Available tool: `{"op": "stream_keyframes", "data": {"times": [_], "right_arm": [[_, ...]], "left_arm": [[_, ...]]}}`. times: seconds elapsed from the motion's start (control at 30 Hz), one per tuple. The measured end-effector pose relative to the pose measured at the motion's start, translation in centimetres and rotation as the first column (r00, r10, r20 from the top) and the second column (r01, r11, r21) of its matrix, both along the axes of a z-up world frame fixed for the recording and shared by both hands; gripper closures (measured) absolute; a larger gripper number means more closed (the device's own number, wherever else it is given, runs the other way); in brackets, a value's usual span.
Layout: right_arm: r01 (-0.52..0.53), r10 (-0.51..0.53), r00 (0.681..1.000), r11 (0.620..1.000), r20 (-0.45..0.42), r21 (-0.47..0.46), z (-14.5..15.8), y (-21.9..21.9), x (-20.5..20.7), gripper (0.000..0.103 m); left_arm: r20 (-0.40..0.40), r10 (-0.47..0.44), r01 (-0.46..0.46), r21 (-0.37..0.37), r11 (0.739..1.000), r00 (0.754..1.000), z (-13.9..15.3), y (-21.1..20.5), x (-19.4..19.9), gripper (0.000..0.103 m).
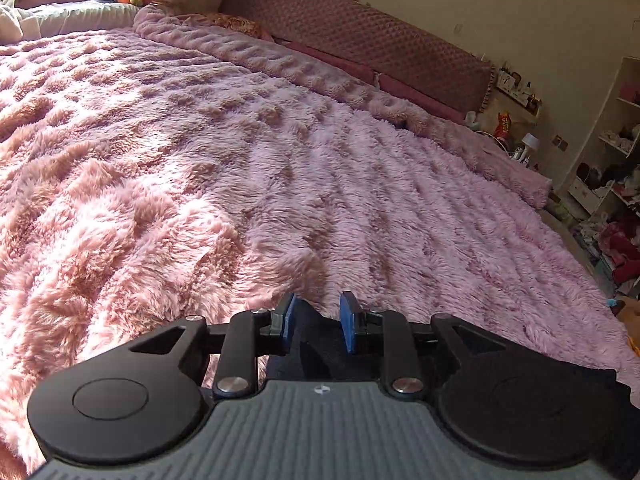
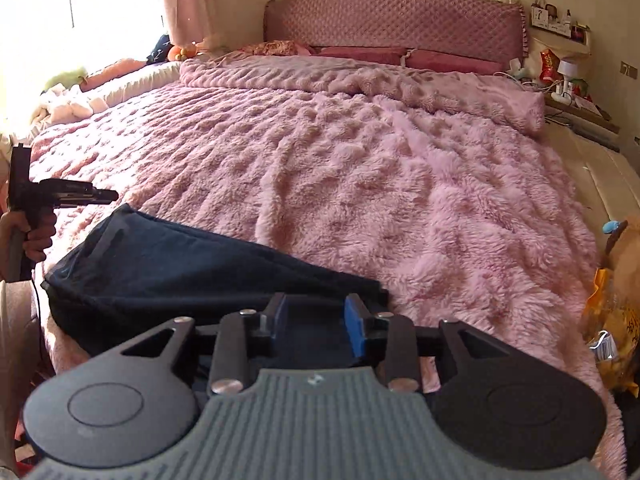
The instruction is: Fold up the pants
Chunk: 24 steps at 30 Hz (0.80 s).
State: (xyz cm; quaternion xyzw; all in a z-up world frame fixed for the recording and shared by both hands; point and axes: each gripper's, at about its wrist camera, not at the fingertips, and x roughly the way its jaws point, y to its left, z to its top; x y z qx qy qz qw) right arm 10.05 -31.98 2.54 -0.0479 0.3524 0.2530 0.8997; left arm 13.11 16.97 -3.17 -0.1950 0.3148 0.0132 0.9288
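The dark navy pants [image 2: 160,272] lie folded into a wedge near the front edge of the bed, in the right wrist view. My right gripper [image 2: 317,322] hovers over their right end, open, with the blue pads [image 2: 354,326] apart and dark cloth showing below the gap. A hand [image 2: 36,236] holds my left gripper [image 2: 112,196] just above the pants' far left corner. In the left wrist view my left gripper [image 1: 318,320] is open, and a strip of the dark pants [image 1: 316,354] shows beneath its fingers. Neither gripper's pads press on anything.
A fluffy pink blanket [image 2: 360,184] covers the whole bed, bunched up near the quilted headboard [image 2: 396,20]. Soft toys and cloths [image 2: 72,104] lie at the far left. A cluttered nightstand [image 2: 568,92] and a yellow bag [image 2: 612,320] stand to the right, with shelves [image 1: 616,152] beyond.
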Motion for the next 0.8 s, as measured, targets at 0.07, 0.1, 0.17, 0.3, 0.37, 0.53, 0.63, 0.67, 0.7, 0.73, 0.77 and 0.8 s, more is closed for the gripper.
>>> {"op": "stream_keyframes", "data": {"times": [0.07, 0.1, 0.17, 0.3, 0.37, 0.53, 0.63, 0.67, 0.7, 0.73, 0.77, 0.8], "right_arm": [[-0.087, 0.086, 0.996, 0.996, -0.025, -0.034, -0.8, 2.1, -1.2, 0.074], [-0.156, 0.155, 0.988, 0.984, -0.018, -0.082, -1.6, 3.6, -2.1, 0.074], [-0.224, 0.228, 0.974, 0.956, 0.001, -0.187, -2.7, 5.7, -3.2, 0.064], [-0.252, 0.284, 0.959, 0.869, 0.012, -0.426, -4.7, 8.9, -4.2, 0.056], [-0.25, 0.301, 0.953, 0.83, 0.022, -0.499, -5.1, 9.6, -4.5, 0.056], [-0.168, 0.338, 0.935, 0.683, 0.104, -0.71, -6.3, 9.5, -5.7, 0.079], [-0.144, 0.399, 0.91, 0.566, 0.116, -0.812, -7.6, 9.1, -6.8, 0.103], [-0.148, 0.444, 0.887, 0.529, 0.124, -0.836, -7.8, 8.9, -7.4, 0.103], [-0.149, 0.486, 0.865, 0.484, 0.123, -0.862, -8.0, 8.7, -8.0, 0.103], [-0.15, 0.508, 0.854, 0.451, 0.115, -0.88, -8.2, 8.5, -8.5, 0.103], [-0.152, 0.522, 0.846, 0.428, 0.107, -0.891, -8.3, 8.3, -8.8, 0.103], [-0.147, 0.531, 0.841, 0.41, 0.104, -0.9, -8.3, 8.1, -9.0, 0.103]], "left_arm": [[-0.037, -0.023, 0.021, -0.049, 0.999, 0.999, -0.2, -0.6, -0.7, 0.075], [-0.065, -0.041, 0.036, -0.078, 0.996, 0.997, -0.6, -0.9, -1.0, 0.075], [-0.094, -0.066, 0.055, -0.112, 0.992, 0.993, -1.2, -1.1, -1.8, 0.075], [-0.105, -0.068, 0.055, -0.124, 0.991, 0.992, -1.3, -1.1, -2.6, 0.075], [-0.109, -0.063, 0.047, -0.141, 0.989, 0.992, -1.3, -0.7, -2.4, 0.075], [-0.088, -0.045, 0.033, -0.132, 0.991, 0.995, -0.8, -0.1, -2.7, 0.071], [-0.109, -0.042, 0.025, -0.155, 0.988, 0.993, -1.2, 0.3, -2.6, 0.071], [-0.116, -0.045, 0.026, -0.164, 0.986, 0.992, -1.4, 0.4, -2.5, 0.071], [-0.122, -0.052, 0.03, -0.17, 0.985, 0.991, -1.5, 0.4, -2.4, 0.071], [-0.132, -0.061, 0.038, -0.174, 0.984, 0.989, -1.6, 0.4, -2.3, 0.071], [-0.141, -0.061, 0.037, -0.171, 0.985, 0.988, -1.6, 0.4, -2.2, 0.071], [-0.149, -0.061, 0.035, -0.167, 0.985, 0.987, -1.7, 0.3, -2.2, 0.071]]}}
